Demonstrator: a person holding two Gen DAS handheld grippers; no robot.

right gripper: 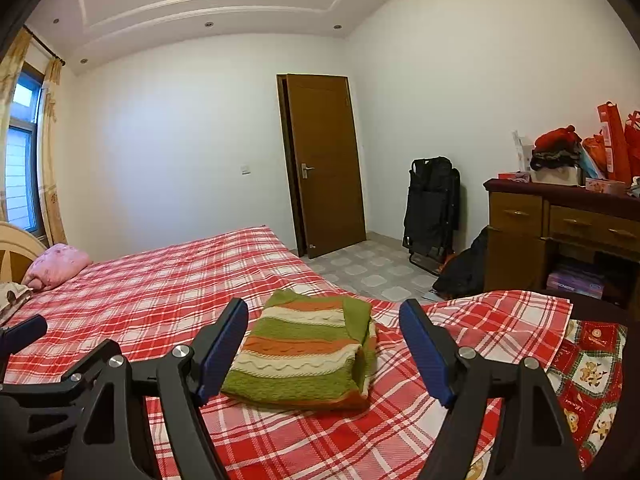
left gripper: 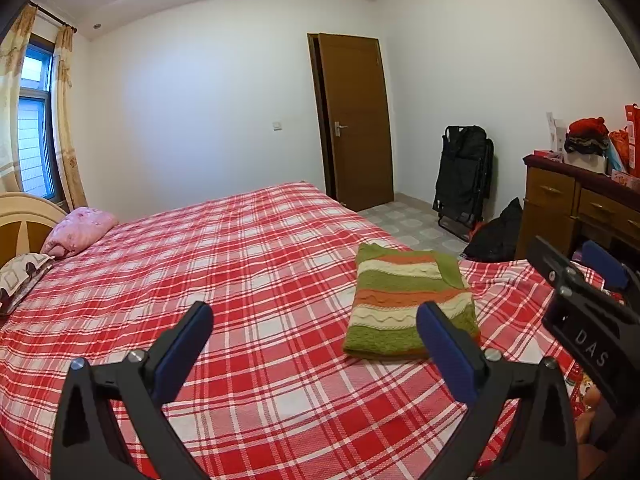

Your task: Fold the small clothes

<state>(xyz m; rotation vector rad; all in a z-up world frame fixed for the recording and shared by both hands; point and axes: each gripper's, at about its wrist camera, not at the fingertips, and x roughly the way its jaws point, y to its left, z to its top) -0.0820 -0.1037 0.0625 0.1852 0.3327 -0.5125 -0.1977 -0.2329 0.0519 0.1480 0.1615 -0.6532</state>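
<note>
A small knitted sweater (left gripper: 408, 304) with green, orange and cream stripes lies folded into a rectangle on the red plaid bed sheet (left gripper: 240, 272). It also shows in the right wrist view (right gripper: 304, 352). My left gripper (left gripper: 316, 324) is open and empty, held above the bed to the left of the sweater. My right gripper (right gripper: 324, 324) is open and empty, held above the bed with the sweater between and just beyond its fingers. The right gripper also shows at the right edge of the left wrist view (left gripper: 592, 280).
A pink pillow (left gripper: 78, 230) and a patterned pillow (left gripper: 20, 280) lie at the headboard. A wooden dresser (right gripper: 560, 228) with piled clothes and red bags stands right. A folded black chair (right gripper: 432, 208), a black bag (right gripper: 464, 272) and a door (right gripper: 324, 160) are beyond the bed.
</note>
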